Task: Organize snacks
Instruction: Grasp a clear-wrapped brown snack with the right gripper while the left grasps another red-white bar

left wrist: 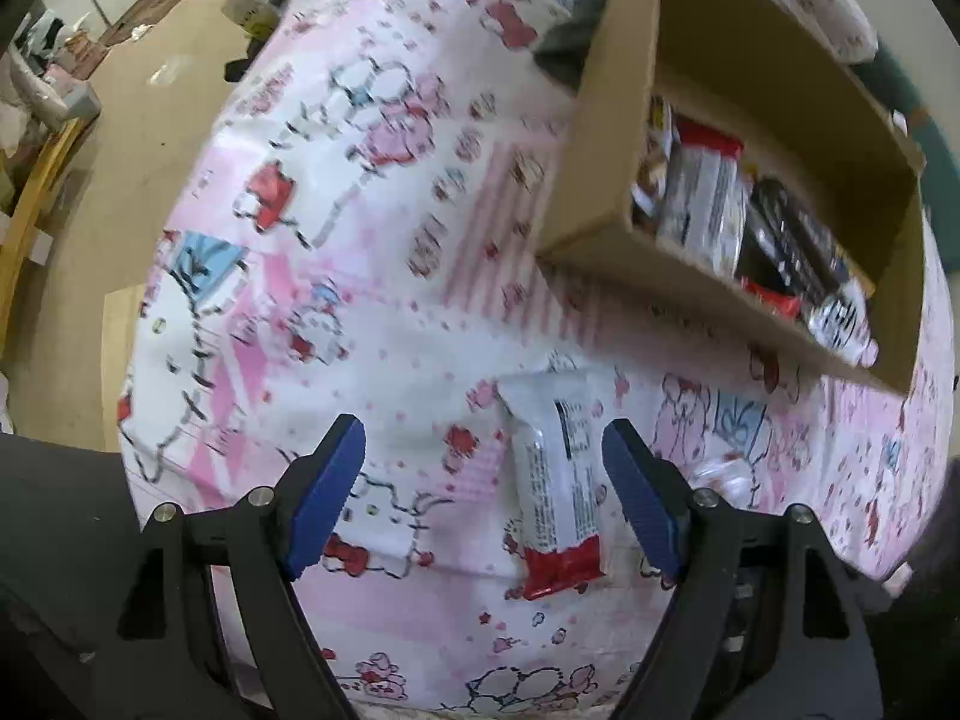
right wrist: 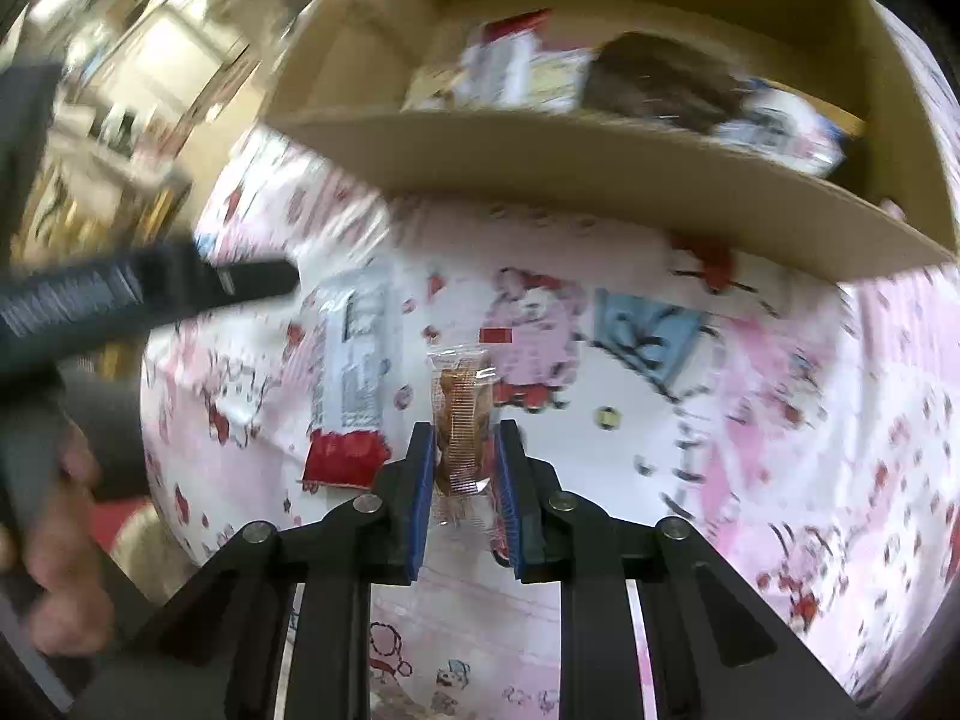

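Right now the right gripper (right wrist: 463, 450) has its blue fingers (right wrist: 420, 492) squeezed tight on a small clear snack packet (right wrist: 461, 420) with something brown inside. The packet stands up between the two fingers, and its top end pokes out toward 12 o'clock. Just beside it, at 9 o'clock in the right wrist view, a long white snack bar with a red end (right wrist: 351, 378) lies flat on the counter's pink cartoon cloth (right wrist: 780, 420). The left gripper (left wrist: 483, 480) has its fingers (left wrist: 327, 492) spread wide apart, holding nothing. That same white bar (left wrist: 558, 492) lies between them in the left wrist view, closer to the finger at 3 o'clock, with its red end toward 6 o'clock; the fingers do not touch it. A cardboard box (left wrist: 606, 150) sits on the cloth at 1 o'clock from the left gripper. It has more snack packs (left wrist: 708, 198) inside, some white and red, some dark. The person's hand (right wrist: 60, 516) shows blurry at 8 o'clock in the right wrist view.
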`<move>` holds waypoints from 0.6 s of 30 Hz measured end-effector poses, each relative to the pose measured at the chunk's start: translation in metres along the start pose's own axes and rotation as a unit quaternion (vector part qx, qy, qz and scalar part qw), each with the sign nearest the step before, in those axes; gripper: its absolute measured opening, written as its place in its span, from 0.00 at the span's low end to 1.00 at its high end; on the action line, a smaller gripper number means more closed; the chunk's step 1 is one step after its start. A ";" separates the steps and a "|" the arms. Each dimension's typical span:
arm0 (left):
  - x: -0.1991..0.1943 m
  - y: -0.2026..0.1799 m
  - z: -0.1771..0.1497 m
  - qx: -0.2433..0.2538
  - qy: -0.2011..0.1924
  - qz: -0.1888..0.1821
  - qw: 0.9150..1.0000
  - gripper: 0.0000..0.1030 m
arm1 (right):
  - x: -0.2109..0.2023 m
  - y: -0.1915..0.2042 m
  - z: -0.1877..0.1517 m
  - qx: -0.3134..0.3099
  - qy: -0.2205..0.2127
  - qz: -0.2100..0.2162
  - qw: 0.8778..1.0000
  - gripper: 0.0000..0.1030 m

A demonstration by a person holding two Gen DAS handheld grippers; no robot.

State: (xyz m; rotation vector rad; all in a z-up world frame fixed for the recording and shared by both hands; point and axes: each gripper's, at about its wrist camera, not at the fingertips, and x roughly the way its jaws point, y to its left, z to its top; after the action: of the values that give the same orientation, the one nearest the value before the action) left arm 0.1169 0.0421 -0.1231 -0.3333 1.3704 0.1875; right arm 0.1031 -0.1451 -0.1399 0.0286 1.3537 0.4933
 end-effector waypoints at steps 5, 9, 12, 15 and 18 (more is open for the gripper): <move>0.026 -0.027 -0.016 0.062 0.019 0.037 0.997 0.76 | -0.024 -0.029 0.000 0.065 -0.033 -0.006 0.997 0.21; 0.045 -0.043 -0.026 0.103 0.035 0.058 0.992 0.76 | -0.034 -0.031 0.000 0.096 -0.051 -0.010 0.994 0.21; 0.049 -0.049 -0.029 0.117 0.022 0.074 0.990 0.76 | -0.040 -0.036 0.001 0.109 -0.058 -0.006 0.992 0.21; 0.049 -0.053 -0.032 0.119 0.016 0.075 0.990 0.75 | -0.039 -0.034 0.001 0.106 -0.059 -0.009 0.993 0.21; 0.041 -0.051 -0.033 0.129 0.005 0.071 0.989 0.27 | -0.040 -0.035 0.001 0.105 -0.057 -0.009 0.993 0.21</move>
State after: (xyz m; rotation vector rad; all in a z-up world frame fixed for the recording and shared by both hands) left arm 0.1113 -0.0198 -0.1626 -0.0210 1.4106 0.1237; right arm 0.1103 -0.1907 -0.1128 0.2144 1.2885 0.3271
